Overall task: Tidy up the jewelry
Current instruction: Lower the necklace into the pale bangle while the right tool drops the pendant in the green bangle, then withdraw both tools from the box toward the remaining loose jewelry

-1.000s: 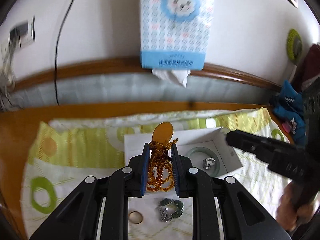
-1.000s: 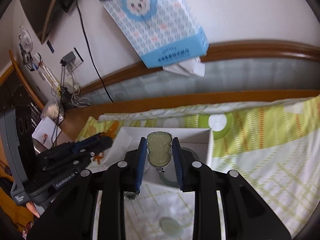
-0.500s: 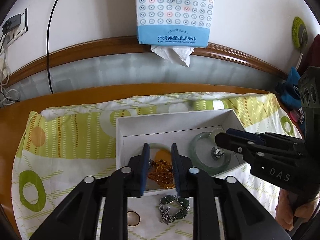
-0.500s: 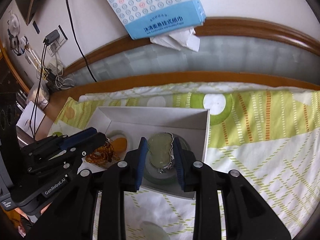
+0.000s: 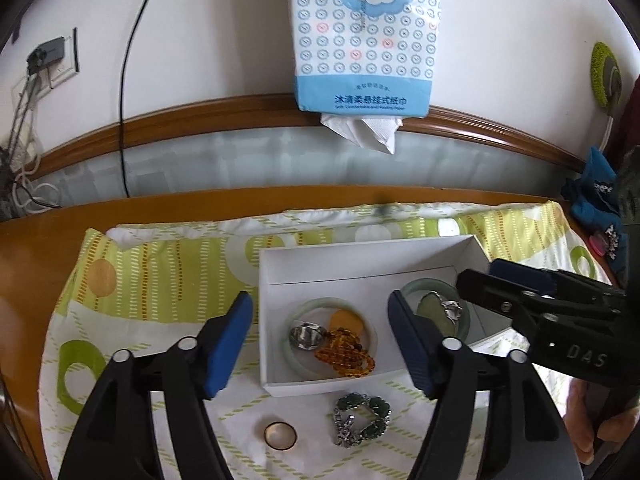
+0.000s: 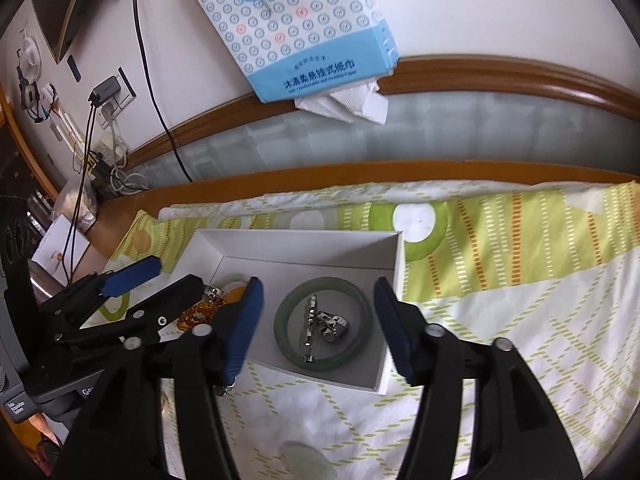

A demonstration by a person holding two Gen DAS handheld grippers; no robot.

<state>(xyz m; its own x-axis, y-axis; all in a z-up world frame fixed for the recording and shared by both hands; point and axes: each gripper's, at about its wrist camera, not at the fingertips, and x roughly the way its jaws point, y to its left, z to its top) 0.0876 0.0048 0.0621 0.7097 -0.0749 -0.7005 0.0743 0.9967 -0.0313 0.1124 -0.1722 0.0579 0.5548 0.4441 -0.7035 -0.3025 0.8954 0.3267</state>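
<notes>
Both grippers have let go since a second ago: the left gripper (image 5: pixel 320 340) and right gripper (image 6: pixel 318 322) hover with jaws wide apart, empty, over the white box (image 5: pixel 360 256). The amber beads (image 5: pixel 346 354) and jade pendant (image 5: pixel 434 314) lie inside it; the green bracelet (image 5: pixel 362 418) sits outside at its 6 o'clock.

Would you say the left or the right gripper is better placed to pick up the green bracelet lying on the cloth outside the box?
Left, probably. The left gripper is open and the green bracelet lies just below its fingers.

Home bedroom: wooden headboard (image 5: pixel 224 120), hanging tissue pack (image 5: pixel 364 36), patterned cloth (image 6: pixel 520 264).
</notes>
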